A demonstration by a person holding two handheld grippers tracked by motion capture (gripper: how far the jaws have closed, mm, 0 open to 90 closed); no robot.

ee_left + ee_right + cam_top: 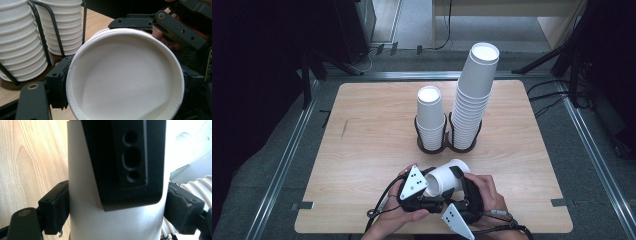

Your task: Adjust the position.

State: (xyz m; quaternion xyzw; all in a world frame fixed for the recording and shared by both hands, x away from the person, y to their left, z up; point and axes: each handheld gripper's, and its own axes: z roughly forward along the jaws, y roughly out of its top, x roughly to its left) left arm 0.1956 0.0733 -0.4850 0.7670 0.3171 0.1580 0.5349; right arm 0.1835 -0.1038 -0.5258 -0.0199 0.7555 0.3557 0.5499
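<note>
A white paper cup (447,177) lies on its side above the table's front edge, held between both grippers. My left gripper (424,187) is shut across its rim; in the left gripper view the cup's open mouth (125,80) faces me, and a second rim edge shows just behind it. My right gripper (460,184) is shut on the cup's body (82,202), a pad (55,210) pressing each side. One black jaw of the left gripper lies over the cup in the right gripper view. The right gripper (172,27) shows beyond the cup in the left gripper view.
A black wire holder (447,145) at the middle of the wooden table (362,150) carries a short stack of cups (430,112) and a tall stack (474,95). Both stacks (22,45) stand close behind the held cup. Dark stands and cables surround the table.
</note>
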